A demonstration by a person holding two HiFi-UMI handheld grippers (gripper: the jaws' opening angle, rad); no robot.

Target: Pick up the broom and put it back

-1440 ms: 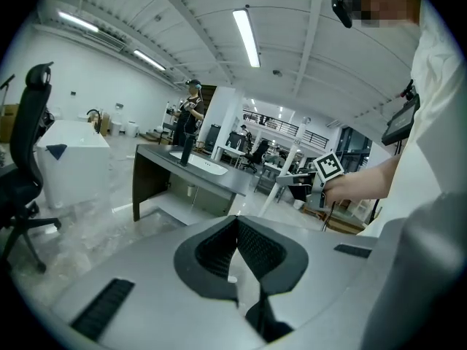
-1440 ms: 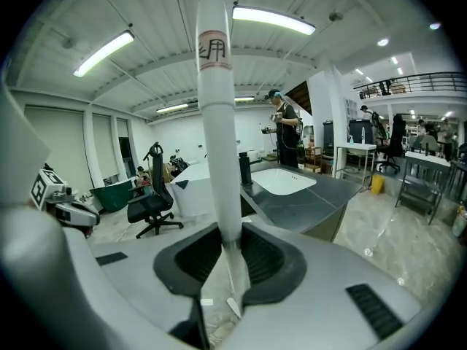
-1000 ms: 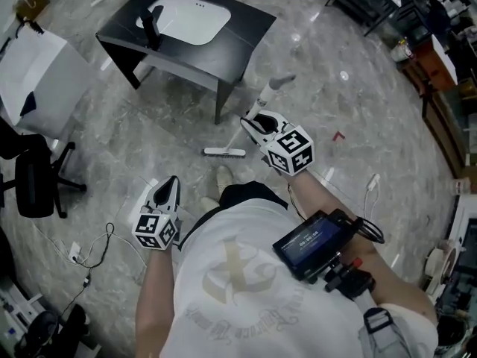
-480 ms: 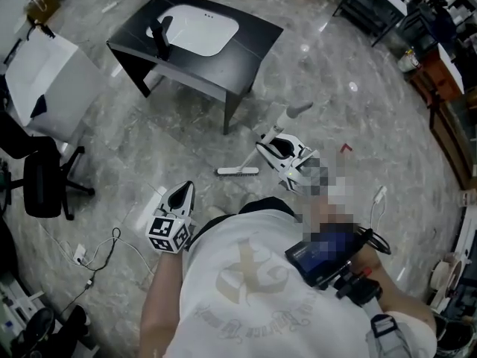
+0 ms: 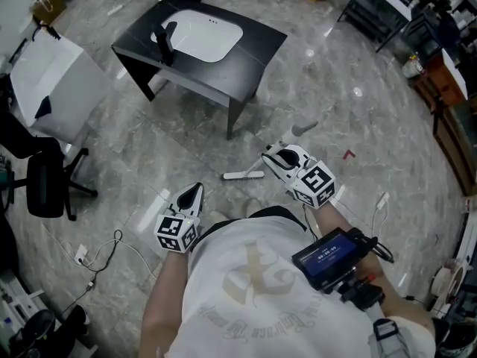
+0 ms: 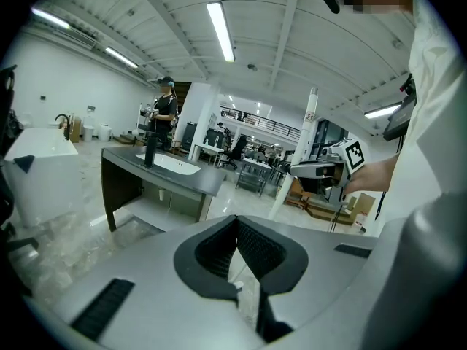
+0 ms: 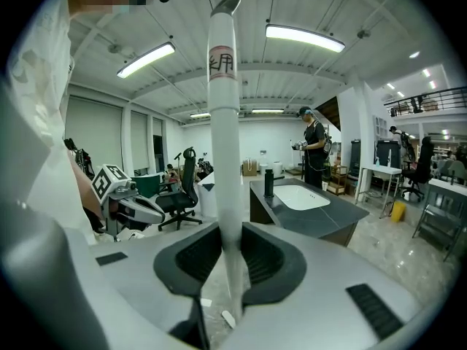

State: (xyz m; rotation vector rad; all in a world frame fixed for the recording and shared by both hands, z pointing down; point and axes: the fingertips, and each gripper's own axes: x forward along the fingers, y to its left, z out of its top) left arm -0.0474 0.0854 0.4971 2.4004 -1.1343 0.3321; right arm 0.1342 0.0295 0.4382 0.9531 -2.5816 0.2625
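Observation:
A white broom stands tilted on the floor, its head (image 5: 244,175) down in front of the person and its handle (image 7: 223,122) rising between the right gripper's jaws. My right gripper (image 5: 277,157) is shut on that handle partway up. The handle's grey tip (image 5: 304,128) points away to the upper right in the head view. My left gripper (image 5: 192,194) hangs lower left of the broom head, shut with nothing between its pads. In the left gripper view the broom handle (image 6: 295,166) and the right gripper (image 6: 321,172) show off to the right.
A black table with a white sink (image 5: 201,47) and a dark faucet stands just beyond the broom. A black office chair (image 5: 41,181) and a white board (image 5: 52,69) are at the left. Cables (image 5: 97,252) lie on the marble floor. Shelving lines the right edge.
Both hands have shifted a little across the floor, and the broom has come along in the right gripper. Its handle tip now sits lower in the head view. The grip has held.

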